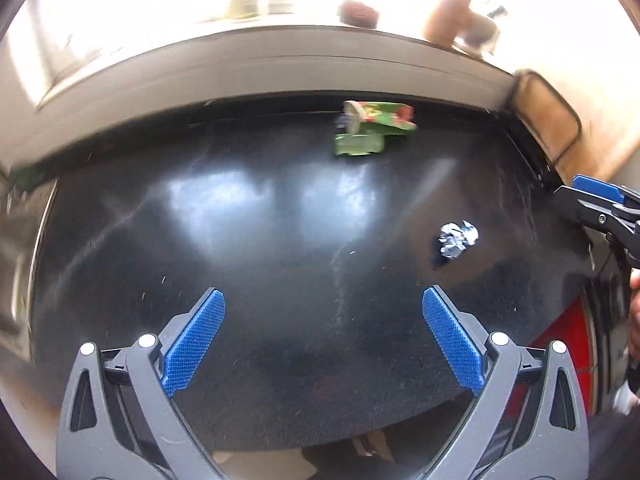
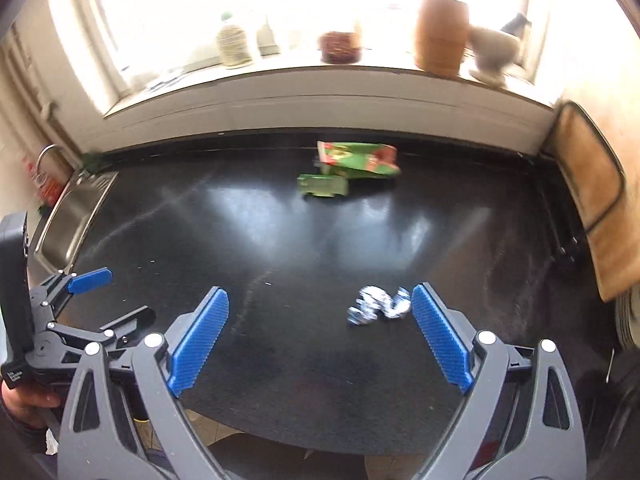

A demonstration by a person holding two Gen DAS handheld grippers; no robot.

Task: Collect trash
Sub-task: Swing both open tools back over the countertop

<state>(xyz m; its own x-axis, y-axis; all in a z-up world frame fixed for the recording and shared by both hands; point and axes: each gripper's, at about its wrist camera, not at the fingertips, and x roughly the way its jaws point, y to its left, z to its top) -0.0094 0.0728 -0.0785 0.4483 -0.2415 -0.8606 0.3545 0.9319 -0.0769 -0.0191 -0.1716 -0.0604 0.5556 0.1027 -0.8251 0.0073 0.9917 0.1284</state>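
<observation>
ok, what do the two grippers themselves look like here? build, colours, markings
Both match: the left gripper and right gripper have grey angular arms with triangular cutouts, silver pivot bolts, and blue ribbed finger pads. In the right wrist view the left unit shows black linkages and a black body with a small white label. No cables are visible.

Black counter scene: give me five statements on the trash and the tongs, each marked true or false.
1. Both tongs, left and right, are open and empty. True.
2. The crumpled foil lies on the black counter. True.
3. The green wrappers lie in the sink. False: they lie on the counter near the back wall.
4. The foil is gripped by the right tongs. False: it lies loose beyond them.
5. Jars stand on the windowsill. True.
</observation>
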